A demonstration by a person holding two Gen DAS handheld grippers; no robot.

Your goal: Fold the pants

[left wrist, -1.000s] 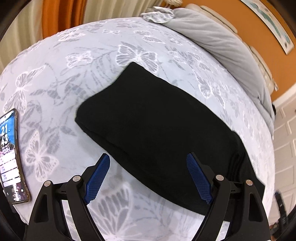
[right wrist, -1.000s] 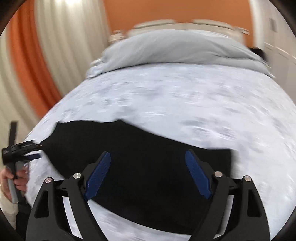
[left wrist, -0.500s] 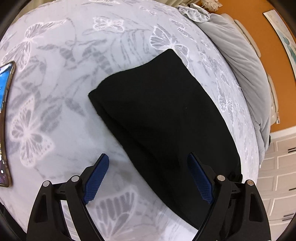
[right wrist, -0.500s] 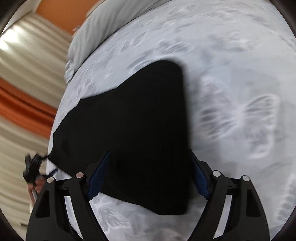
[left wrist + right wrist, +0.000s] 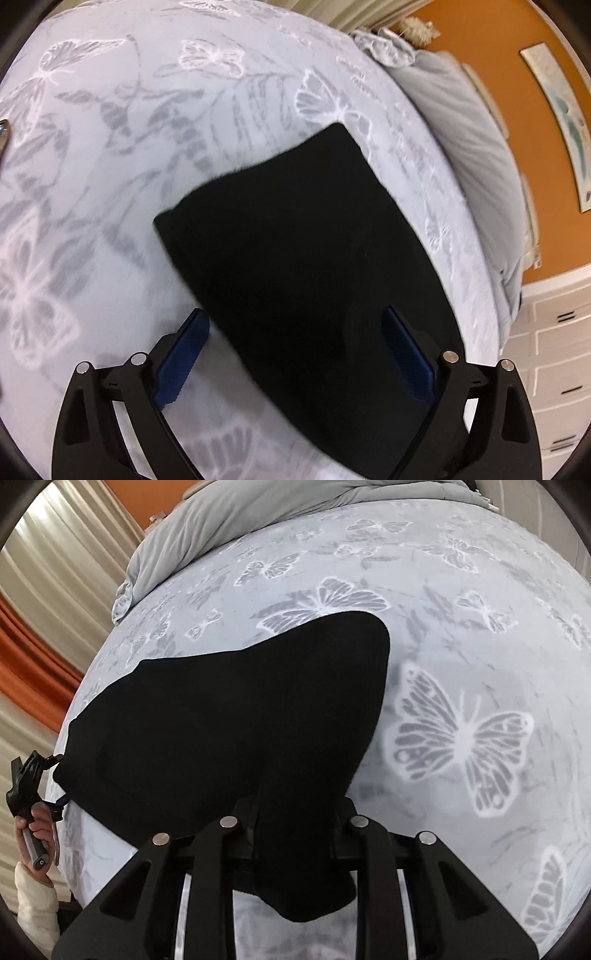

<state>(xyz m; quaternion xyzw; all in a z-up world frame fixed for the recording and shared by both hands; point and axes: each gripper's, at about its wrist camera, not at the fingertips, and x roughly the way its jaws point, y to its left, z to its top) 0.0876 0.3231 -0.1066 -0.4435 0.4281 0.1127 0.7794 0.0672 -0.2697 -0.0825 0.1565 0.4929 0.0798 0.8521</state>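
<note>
The black pants [image 5: 295, 240] lie folded into a long strip on the butterfly-print bedsheet [image 5: 110, 147]. My left gripper [image 5: 293, 314] hovers low over one end; its jaws are opening wide. The pants' long edge runs between them, and the blue pads [image 5: 181, 354] touch no cloth. In the right wrist view the other end of the pants [image 5: 221, 720] is bunched into a raised ridge. My right gripper [image 5: 299, 805] is closing on that ridge, its fingertips buried in the cloth. The left gripper [image 5: 29, 775], held by a hand [image 5: 37, 834], shows at the far end.
A grey duvet [image 5: 472, 155] is heaped along the head of the bed [image 5: 258, 517]. A phone's corner [image 5: 3, 133] peeks in at the left edge. White drawers [image 5: 554, 350] stand beyond the bed, and curtains [image 5: 44, 609] hang on the other side.
Both grippers sank toward the bed and rolled. The right jaws went from wide apart to pinched on the pants, pulling up a ridge. The phone slid almost out of the left view.
</note>
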